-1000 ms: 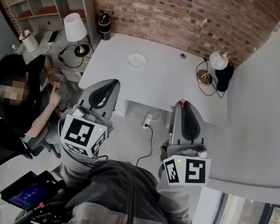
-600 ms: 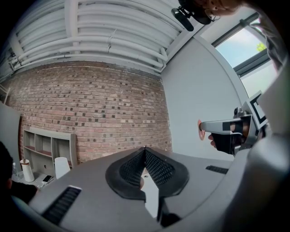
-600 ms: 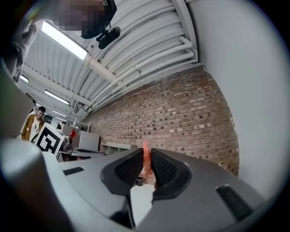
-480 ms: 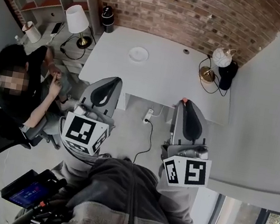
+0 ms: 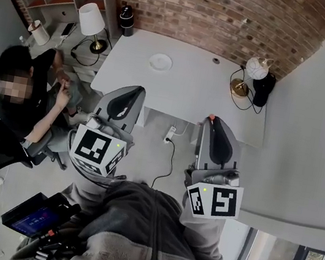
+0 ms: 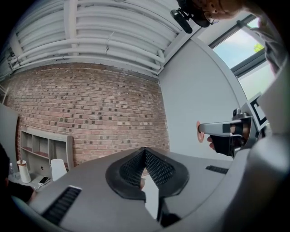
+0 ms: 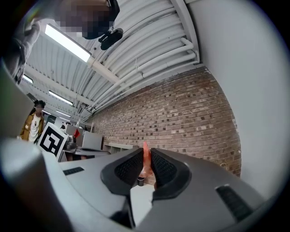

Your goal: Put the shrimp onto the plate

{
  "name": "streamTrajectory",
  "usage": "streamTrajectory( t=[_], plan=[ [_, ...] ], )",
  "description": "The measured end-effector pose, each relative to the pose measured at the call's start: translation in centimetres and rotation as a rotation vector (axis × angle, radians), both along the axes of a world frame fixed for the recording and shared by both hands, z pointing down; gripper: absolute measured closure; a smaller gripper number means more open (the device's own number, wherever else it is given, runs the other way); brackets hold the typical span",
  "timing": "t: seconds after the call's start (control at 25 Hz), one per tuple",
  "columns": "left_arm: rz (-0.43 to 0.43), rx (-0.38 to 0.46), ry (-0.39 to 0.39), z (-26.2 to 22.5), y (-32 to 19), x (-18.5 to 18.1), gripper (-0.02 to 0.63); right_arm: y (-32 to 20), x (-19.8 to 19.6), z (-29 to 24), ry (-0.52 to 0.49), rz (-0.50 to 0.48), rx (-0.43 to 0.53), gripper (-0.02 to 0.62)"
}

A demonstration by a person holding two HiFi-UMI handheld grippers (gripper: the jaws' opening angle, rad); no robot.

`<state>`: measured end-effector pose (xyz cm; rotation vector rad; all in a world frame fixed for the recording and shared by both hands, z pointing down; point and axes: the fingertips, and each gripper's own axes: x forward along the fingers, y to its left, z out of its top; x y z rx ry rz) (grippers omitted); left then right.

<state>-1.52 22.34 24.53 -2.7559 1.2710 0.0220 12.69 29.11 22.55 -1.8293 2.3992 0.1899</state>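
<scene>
Right gripper view shows the right gripper (image 7: pixel 146 159) clamped on the orange-pink shrimp (image 7: pixel 145 148), so pickup looks done, while the left gripper (image 6: pixel 145 156) is closed on nothing and the small round white plate (image 5: pixel 160 62) on the white bench (image 5: pixel 193 94) sits well apart, not yet reached.

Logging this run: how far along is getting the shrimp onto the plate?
Done: the orange-pink shrimp is picked up, clamped in the right gripper. In hand: carrying it, not yet over the white table. Left: reach the round white plate, bare on that table, and release. The left gripper is shut, empty.
</scene>
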Motion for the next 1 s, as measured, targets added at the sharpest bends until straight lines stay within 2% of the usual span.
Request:
streamTrajectory(
  t=[0.72, 1.0],
  plan=[
    [-0.04, -0.052, -0.01, 1.7, -0.7, -2.0, 0.601, -0.5, -1.0, 1.9, -0.011, -0.043, -0.061, 0.543],
    [-0.03, -0.046, 0.012, 2.0, -4.1, -2.5, 0.601, -3.7, -1.7, 2.1, 0.011, -0.031, -0.055, 0.543]
  ],
)
